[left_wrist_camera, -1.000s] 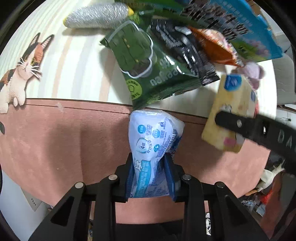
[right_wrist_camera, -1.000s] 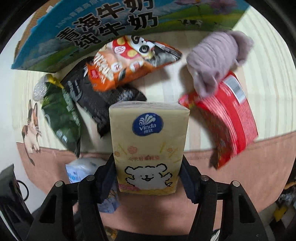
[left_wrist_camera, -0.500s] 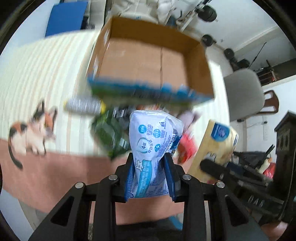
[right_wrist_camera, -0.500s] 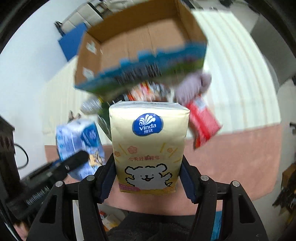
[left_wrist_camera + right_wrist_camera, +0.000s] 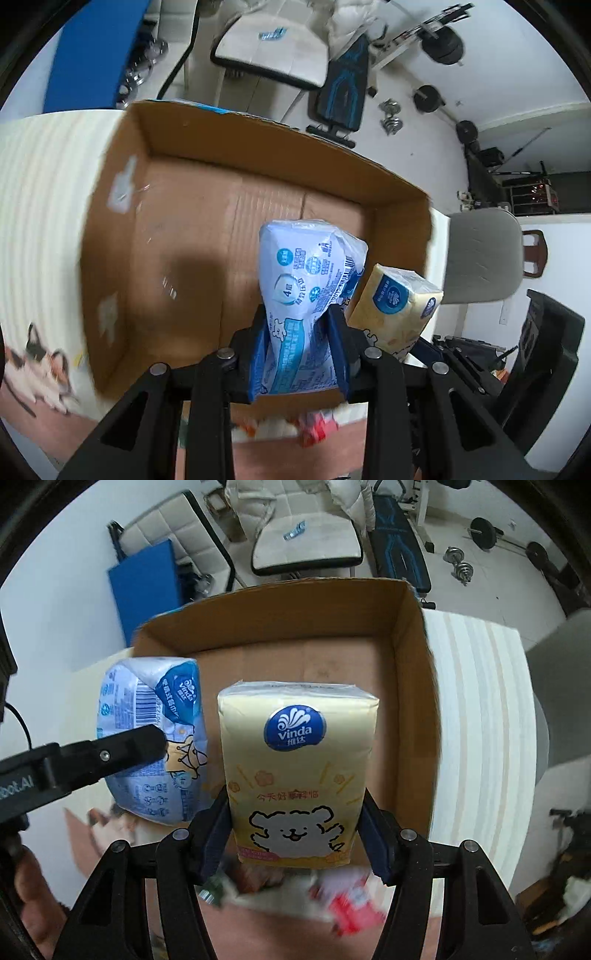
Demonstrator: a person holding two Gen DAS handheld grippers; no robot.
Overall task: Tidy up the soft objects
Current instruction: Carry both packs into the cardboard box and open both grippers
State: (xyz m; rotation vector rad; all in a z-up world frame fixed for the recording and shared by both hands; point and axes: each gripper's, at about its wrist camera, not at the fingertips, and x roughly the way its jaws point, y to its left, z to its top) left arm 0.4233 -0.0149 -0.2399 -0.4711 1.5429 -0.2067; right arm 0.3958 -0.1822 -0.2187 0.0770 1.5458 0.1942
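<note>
My left gripper (image 5: 299, 354) is shut on a blue-and-white tissue pack (image 5: 310, 284) and holds it above the open cardboard box (image 5: 177, 229). My right gripper (image 5: 295, 842) is shut on a yellow Vinda tissue pack (image 5: 295, 768) with a white bear print, also held over the box (image 5: 410, 686). The two packs hang side by side: the yellow pack (image 5: 391, 314) shows to the right in the left wrist view, the blue pack (image 5: 155, 738) to the left in the right wrist view. The box floor that I see is bare.
The box stands on a striped cream table top (image 5: 480, 720) with a cat print (image 5: 37, 365). Blurred snack bags (image 5: 347, 904) lie below the grippers by a pink mat (image 5: 280, 454). A grey chair (image 5: 480, 254) and gym gear stand beyond the table.
Both grippers have risen from the pile of snack bags and moved forward over the open box, each still holding its tissue pack. The packs are now close together.
</note>
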